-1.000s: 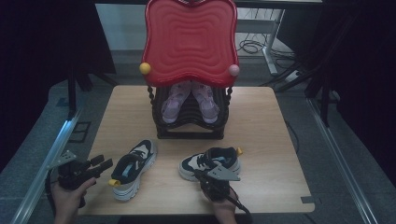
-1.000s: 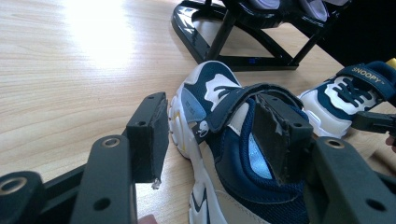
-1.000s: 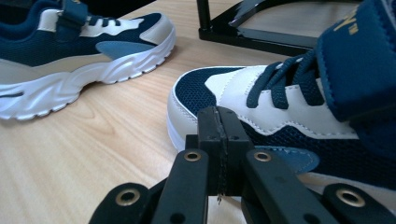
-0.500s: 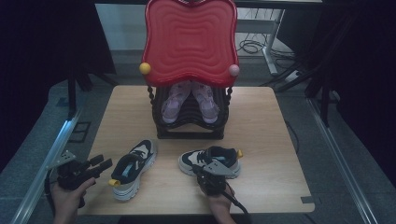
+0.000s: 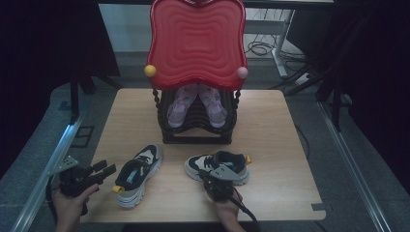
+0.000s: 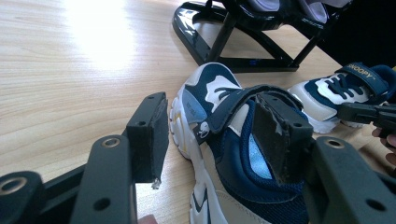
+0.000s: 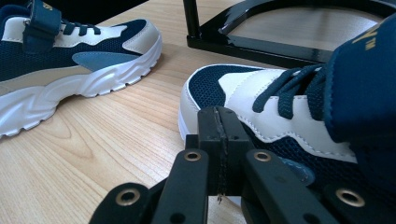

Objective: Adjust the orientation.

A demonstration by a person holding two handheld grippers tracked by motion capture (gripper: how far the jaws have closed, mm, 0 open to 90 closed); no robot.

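On the wooden table [image 5: 270,125] two navy-and-white sneakers lie in front of a black shoe rack [image 5: 196,123] that holds a pair of pink shoes [image 5: 197,104] under a red tray-like top [image 5: 196,41]. The left gripper [image 5: 104,170] sits at the near left corner of the table, level with it, its jaws standing well apart and pointing toward the left sneaker [image 5: 138,174]. In the left gripper view the fingers [image 6: 149,135] frame that sneaker [image 6: 233,154]: one pad is off to the side over bare wood, clear of the sole, while the other is up by the strap and the open collar; whether that pad touches the fabric I cannot tell. Nothing is pinched between them. The right gripper [image 5: 212,180] is at the near side of the right sneaker [image 5: 217,166], which lies on its sole with the toe to the left and a yellow pull tab at the heel. In the right gripper view its fingers [image 7: 218,140] are pressed flat together with nothing between them, the tips right up against the white side panel of that sneaker [image 7: 280,116], just behind the toe cap; actual contact is hard to confirm. The other sneaker [image 7: 70,60] lies apart from it across bare wood.
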